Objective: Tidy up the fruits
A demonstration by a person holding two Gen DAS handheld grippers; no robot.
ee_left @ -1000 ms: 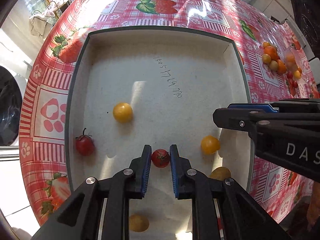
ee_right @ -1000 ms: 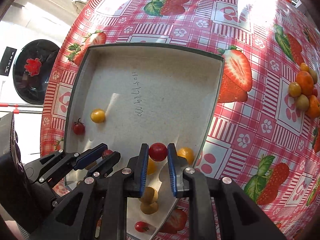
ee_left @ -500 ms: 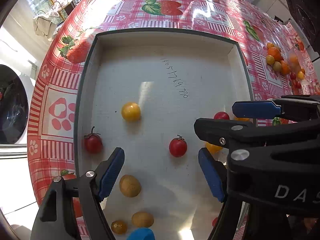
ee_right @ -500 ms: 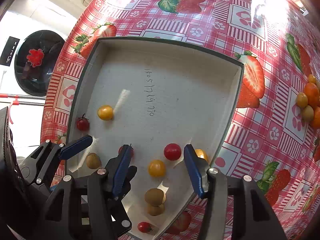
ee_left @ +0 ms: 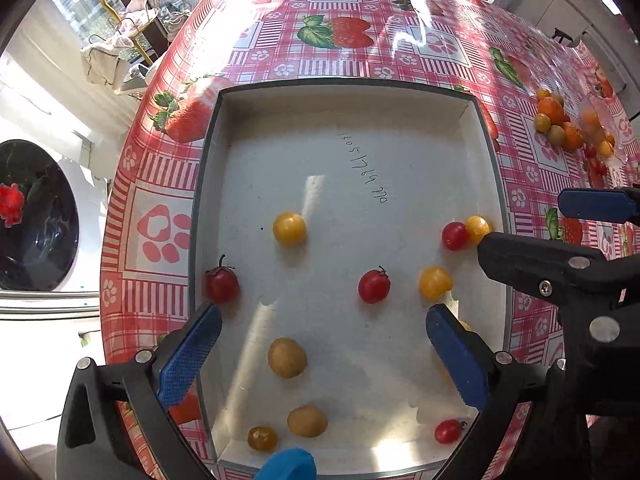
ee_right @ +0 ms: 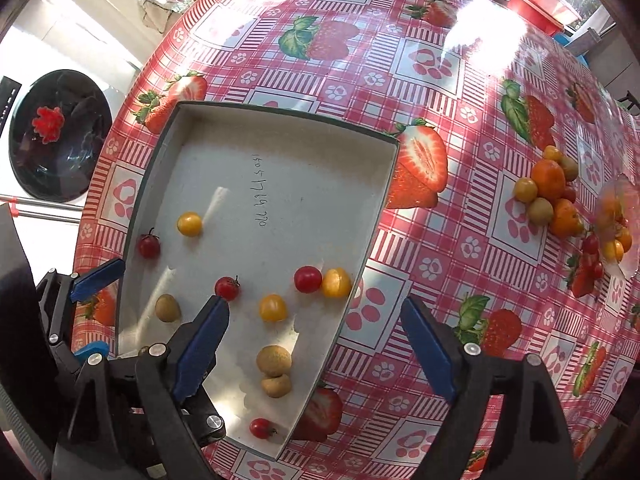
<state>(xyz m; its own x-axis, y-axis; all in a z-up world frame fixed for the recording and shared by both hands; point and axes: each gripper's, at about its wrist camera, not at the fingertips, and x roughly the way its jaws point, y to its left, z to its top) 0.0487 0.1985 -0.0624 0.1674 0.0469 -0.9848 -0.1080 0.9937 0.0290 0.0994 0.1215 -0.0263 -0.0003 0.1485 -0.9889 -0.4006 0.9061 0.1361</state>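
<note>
A shallow white tray holds several red, yellow and brownish small fruits. A red tomato lies in its middle, and another red one rests against a yellow one by the right wall. My left gripper is open and empty above the tray's near part. My right gripper is open and empty above the tray's right edge. A pile of loose fruits lies on the tablecloth to the right.
The table has a red strawberry-print cloth. A clear plastic bag with fruit lies beside the pile. A washing machine door is off the table's left edge. A red bin stands at the far edge.
Both grippers opened and let go of their red tomatoes, which now lie in the tray. Both grippers pulled back and up from the tray.
</note>
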